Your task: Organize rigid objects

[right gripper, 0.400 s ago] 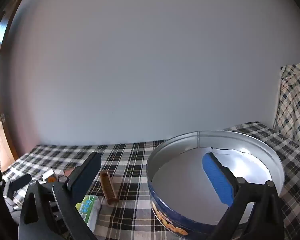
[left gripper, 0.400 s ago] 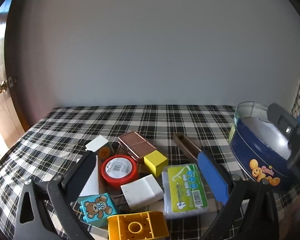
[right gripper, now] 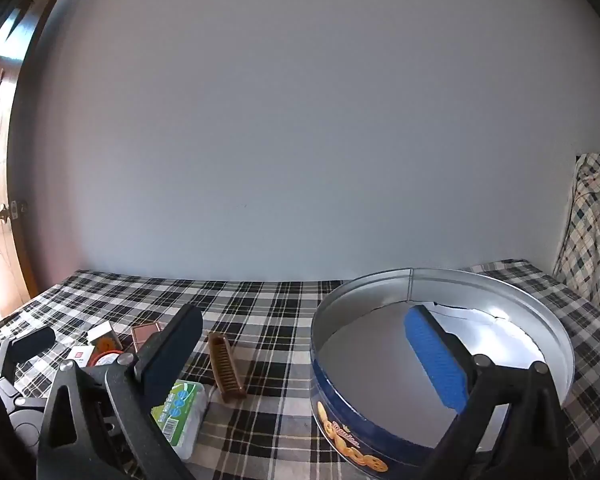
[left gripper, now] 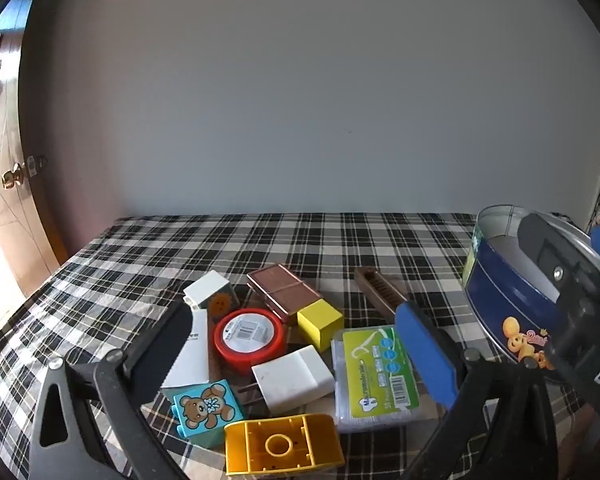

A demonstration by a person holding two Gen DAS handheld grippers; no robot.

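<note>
1. The rigid objects lay in a loose cluster on the plaid-covered desk [left gripper: 340, 240]: a red round container [left gripper: 249, 338], white charger [left gripper: 294, 378], yellow cube [left gripper: 320, 322], brown compact [left gripper: 282, 292], floss pick box [left gripper: 376, 376], teddy bear block [left gripper: 206, 408], yellow brick [left gripper: 282, 446] and white block [left gripper: 210, 294].
2. A brown comb [right gripper: 226, 366] lay apart, between the cluster and the tin.
3. The blue cookie tin [right gripper: 440, 360] stood open to the right of the cluster, with nothing but white liner visible inside.
4. The left hand-held gripper [left gripper: 296, 346] hovered above the cluster, jaws spread wide, grasping nothing.
5. The right hand-held gripper [right gripper: 300, 354] hung at the tin's near left rim, jaws released, its blue finger over the tin's interior.
</note>
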